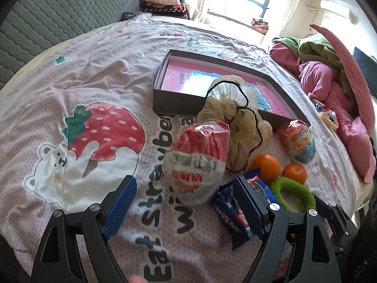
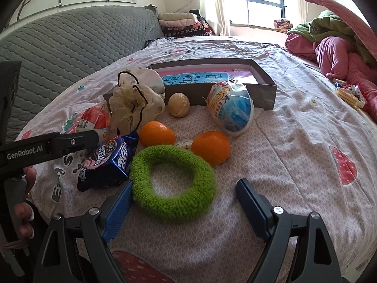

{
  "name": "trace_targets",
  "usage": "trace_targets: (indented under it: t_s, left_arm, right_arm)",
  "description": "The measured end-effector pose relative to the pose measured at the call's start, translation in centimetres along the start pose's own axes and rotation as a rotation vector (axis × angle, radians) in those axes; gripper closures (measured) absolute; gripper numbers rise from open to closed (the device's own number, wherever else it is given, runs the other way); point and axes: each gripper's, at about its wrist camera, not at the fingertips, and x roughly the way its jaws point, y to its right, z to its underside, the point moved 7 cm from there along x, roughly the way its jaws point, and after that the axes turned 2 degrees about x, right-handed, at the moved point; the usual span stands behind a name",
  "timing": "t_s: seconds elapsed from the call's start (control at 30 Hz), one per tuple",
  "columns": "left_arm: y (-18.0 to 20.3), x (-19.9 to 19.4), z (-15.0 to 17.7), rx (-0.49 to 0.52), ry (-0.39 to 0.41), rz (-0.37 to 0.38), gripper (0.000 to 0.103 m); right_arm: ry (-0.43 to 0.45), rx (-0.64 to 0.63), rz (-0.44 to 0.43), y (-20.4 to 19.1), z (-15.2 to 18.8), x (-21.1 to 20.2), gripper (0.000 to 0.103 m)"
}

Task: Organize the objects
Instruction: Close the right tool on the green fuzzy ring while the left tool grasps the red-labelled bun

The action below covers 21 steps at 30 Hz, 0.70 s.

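A shallow dark box [image 1: 165, 99] with a pink lining lies open on the bed; it also shows in the right wrist view [image 2: 264, 94]. In front of it lie a red-and-white wrapped egg [image 1: 200, 160], a beige drawstring pouch [image 1: 238, 127], a blue wrapped egg [image 2: 232, 108], two oranges [image 2: 156, 133] [image 2: 212, 147], a tan ball [image 2: 179, 105], a blue cookie pack [image 2: 110, 162] and a green fuzzy ring [image 2: 173, 184]. My left gripper [image 1: 186, 197] is open just before the red egg. My right gripper [image 2: 183, 197] is open around the ring's near side.
A pink strawberry-print bedsheet [image 1: 94, 75] covers the bed. A grey quilted headboard [image 2: 70, 42] stands at the left. Pink and green bedding [image 2: 341, 54] is piled at the right, with small packets [image 2: 348, 94] beside it. Folded blankets [image 2: 181, 23] lie by the window.
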Motion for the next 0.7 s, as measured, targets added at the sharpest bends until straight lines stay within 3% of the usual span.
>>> trace_targets:
  t_s: [0.4,0.7]
  left_arm:
    - [-0.6,1.6,-0.9,-0.007,-0.008,-0.008,0.018]
    - [-0.9,2.5,-1.2,-0.010,-0.011,-0.021,0.018]
  right_arm:
    - [-0.009,0.008,-0.015,-0.1,-0.5,1.1,0.016]
    - [0.019,-0.036,-0.044,-1.3,-0.3,0.6,0.045]
